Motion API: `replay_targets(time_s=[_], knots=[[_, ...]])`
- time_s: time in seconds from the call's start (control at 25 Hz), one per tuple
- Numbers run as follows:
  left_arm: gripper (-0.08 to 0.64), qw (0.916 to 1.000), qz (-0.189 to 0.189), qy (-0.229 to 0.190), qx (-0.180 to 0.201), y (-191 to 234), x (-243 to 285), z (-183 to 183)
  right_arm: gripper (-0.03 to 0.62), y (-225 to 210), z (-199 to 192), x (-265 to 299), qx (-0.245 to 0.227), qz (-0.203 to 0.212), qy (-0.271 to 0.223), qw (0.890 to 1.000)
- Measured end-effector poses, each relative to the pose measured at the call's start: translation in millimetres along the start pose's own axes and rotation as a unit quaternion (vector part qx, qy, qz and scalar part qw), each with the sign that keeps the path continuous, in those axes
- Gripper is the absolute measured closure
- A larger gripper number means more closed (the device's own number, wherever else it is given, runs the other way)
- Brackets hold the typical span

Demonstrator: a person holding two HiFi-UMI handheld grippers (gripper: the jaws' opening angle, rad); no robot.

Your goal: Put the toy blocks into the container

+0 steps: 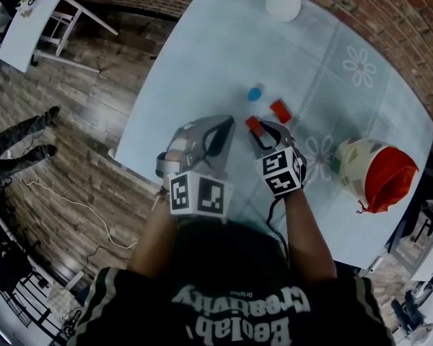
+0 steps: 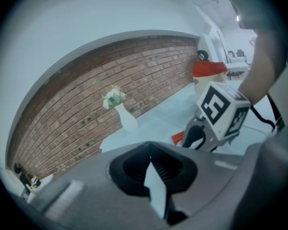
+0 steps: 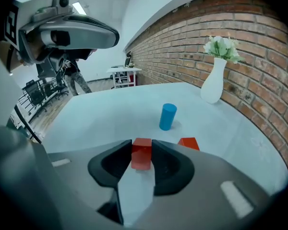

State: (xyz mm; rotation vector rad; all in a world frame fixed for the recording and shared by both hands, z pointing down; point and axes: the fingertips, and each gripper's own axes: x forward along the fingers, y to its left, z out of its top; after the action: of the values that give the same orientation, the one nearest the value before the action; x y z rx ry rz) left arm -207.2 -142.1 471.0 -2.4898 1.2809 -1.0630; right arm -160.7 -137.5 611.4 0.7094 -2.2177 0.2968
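Note:
My right gripper (image 1: 262, 130) (image 3: 141, 146) is shut on a red block (image 1: 253, 125) (image 3: 141, 155), its jaws pressing the block's two sides low over the pale blue table (image 1: 202, 63). Just past it lie a second, orange-red block (image 1: 280, 110) (image 3: 188, 143) and an upright blue cylinder (image 1: 255, 93) (image 3: 167, 116). The container, a cream pouch with a red lining (image 1: 375, 173) (image 2: 209, 73), lies on its side at the right of the table. My left gripper (image 1: 226, 126) (image 2: 151, 145) hangs beside the right one, shut and empty.
A white vase with flowers (image 1: 284, 0) (image 3: 214, 83) (image 2: 126, 116) stands at the table's far edge by the brick wall. The table's left edge drops to a wooden floor, where a white side table (image 1: 36, 16) stands.

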Motion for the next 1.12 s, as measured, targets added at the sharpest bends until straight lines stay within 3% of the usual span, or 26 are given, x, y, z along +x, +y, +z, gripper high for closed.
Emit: replay_targets(time_s=[0.6,1.12], knots=[[0.557,0.9997,0.003,-0.023,0.013,-4,-9,25,0.459,0,32,-57,0.001,-0.018,-0.07,0.997],[0.557,0.9955,0.009,-0.076,0.057,-8,-31,86,0.459,-6,77,-156,-0.023,-0.083,-0.151,0.985]])
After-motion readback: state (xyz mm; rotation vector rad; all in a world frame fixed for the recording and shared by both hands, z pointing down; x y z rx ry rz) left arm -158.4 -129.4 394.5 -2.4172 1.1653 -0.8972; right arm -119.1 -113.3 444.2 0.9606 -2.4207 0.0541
